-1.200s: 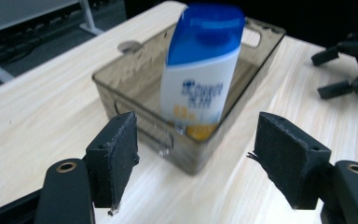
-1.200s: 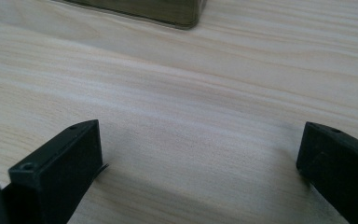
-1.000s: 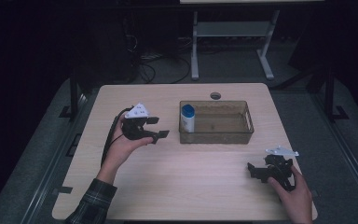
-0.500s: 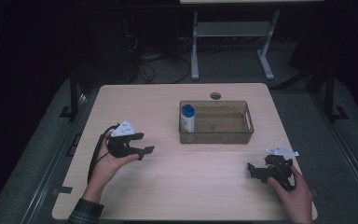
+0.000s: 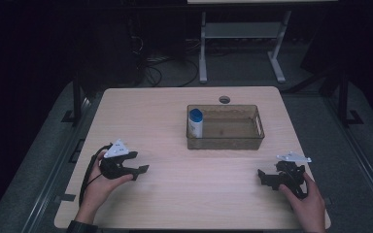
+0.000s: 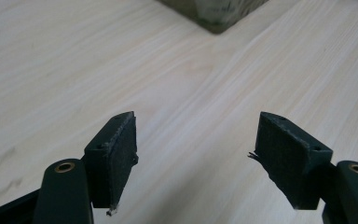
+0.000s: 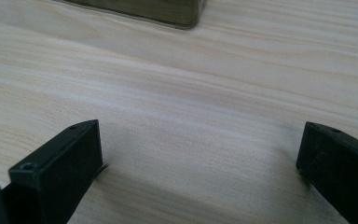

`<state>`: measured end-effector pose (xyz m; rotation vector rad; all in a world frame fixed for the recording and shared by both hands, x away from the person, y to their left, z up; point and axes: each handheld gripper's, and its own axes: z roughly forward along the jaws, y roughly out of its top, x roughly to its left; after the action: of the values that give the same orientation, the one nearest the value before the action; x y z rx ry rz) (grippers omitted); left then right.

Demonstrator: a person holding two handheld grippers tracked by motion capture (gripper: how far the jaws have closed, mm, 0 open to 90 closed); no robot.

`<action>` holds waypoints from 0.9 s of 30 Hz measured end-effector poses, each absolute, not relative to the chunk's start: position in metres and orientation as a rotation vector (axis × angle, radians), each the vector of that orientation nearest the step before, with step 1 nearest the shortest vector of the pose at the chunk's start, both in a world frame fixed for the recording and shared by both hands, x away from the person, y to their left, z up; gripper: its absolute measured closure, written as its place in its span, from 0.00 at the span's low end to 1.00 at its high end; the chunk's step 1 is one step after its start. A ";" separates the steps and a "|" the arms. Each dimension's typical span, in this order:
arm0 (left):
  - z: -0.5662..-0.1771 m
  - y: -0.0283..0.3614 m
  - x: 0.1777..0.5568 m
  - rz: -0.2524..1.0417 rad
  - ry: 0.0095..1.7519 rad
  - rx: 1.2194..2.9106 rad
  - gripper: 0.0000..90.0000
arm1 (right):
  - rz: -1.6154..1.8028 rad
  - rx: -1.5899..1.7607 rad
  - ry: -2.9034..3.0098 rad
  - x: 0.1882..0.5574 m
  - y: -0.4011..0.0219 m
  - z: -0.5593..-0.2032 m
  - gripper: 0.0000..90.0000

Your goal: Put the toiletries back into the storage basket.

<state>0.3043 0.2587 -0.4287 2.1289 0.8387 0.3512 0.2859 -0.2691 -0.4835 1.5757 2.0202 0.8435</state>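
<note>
A clear brownish bin point(image 5: 226, 139) stands on the light wooden table point(image 5: 175, 121), right of centre. Inside it, at the left end, a white bottle with a blue cap point(image 5: 195, 123) stands upright. My left gripper point(image 5: 142, 171) rests low near the table's front left, held in a hand, its jaws open and empty; in the left gripper view point(image 6: 196, 161) the bin's corner point(image 6: 216, 16) lies ahead. My right gripper point(image 5: 263, 177) sits at the front right, open and empty; in the right gripper view point(image 7: 200, 165) the bin's edge point(image 7: 168, 11) is ahead.
A round cable hole point(image 5: 224, 99) sits in the table behind the bin. Beyond the table are a white metal stand point(image 5: 243, 43) and cables point(image 5: 165, 68) on a dark floor. Dark rails run along both table sides.
My left gripper has drawn back from beside the bin toward the front left of the table and come down lower. The right gripper has stayed where it was.
</note>
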 end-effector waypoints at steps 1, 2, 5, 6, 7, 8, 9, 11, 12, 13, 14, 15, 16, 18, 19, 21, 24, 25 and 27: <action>-0.432 0.262 0.301 0.347 0.850 2.133 0.32 | 0.844 1.576 2.020 0.286 -0.269 -0.483 0.00; -0.435 0.265 0.298 0.347 0.859 2.138 0.32 | 0.844 1.576 2.020 0.286 -0.269 -0.483 0.00; -0.442 0.272 0.291 0.351 0.882 2.163 0.32 | 0.844 1.576 2.020 0.286 -0.269 -0.483 0.00; -0.442 0.272 0.291 0.351 0.882 2.163 0.32 | 0.844 1.576 2.020 0.286 -0.269 -0.483 0.00; -0.447 0.276 0.288 0.347 0.900 2.173 0.31 | 0.843 1.576 2.020 0.286 -0.269 -0.483 0.00; -0.447 0.276 0.288 0.347 0.900 2.173 0.31 | 0.844 1.576 2.020 0.286 -0.269 -0.483 0.00; -0.452 0.281 0.285 0.337 0.921 2.172 0.31 | 0.844 1.576 2.020 0.286 -0.269 -0.483 0.00; -0.453 0.283 0.283 0.337 0.928 2.177 0.31 | 0.844 1.576 2.020 0.286 -0.269 -0.483 0.00; -0.456 0.285 0.281 0.341 0.936 2.183 0.31 | 0.844 1.576 2.020 0.286 -0.269 -0.483 0.00; -0.458 0.287 0.279 0.349 0.944 2.193 0.31 | 0.843 1.576 2.020 0.286 -0.269 -0.483 0.00; -0.460 0.290 0.277 0.358 0.957 2.204 0.31 | 0.843 1.576 2.020 0.286 -0.269 -0.483 0.00; -0.462 0.292 0.275 0.359 0.969 2.208 0.31 | 0.843 1.576 2.020 0.286 -0.269 -0.483 0.00; -0.463 0.293 0.274 0.365 0.969 2.210 0.31 | 0.843 1.576 2.020 0.286 -0.269 -0.483 0.00; -0.466 0.295 0.271 0.377 0.981 2.213 0.31 | 0.843 1.576 2.020 0.286 -0.269 -0.483 0.00; -0.466 0.295 0.271 0.377 0.981 2.213 0.31 | 0.843 1.576 2.020 0.286 -0.269 -0.483 0.00; -0.467 0.297 0.269 0.379 0.984 2.203 0.30 | 0.844 1.577 2.019 0.286 -0.269 -0.483 0.00; -0.471 0.298 0.267 0.408 0.956 2.191 0.27 | 0.845 1.577 2.019 0.286 -0.269 -0.483 0.00; -0.473 0.298 0.266 0.413 0.945 2.174 0.24 | 0.845 1.578 2.018 0.286 -0.269 -0.483 0.00; -0.474 0.299 0.266 0.418 0.941 2.168 0.20 | 0.845 1.578 2.018 0.286 -0.269 -0.484 0.00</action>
<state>0.2658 0.2987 -0.4740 2.1676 0.9407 0.4176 0.2859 -0.2689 -0.4835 1.5777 2.0184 0.8446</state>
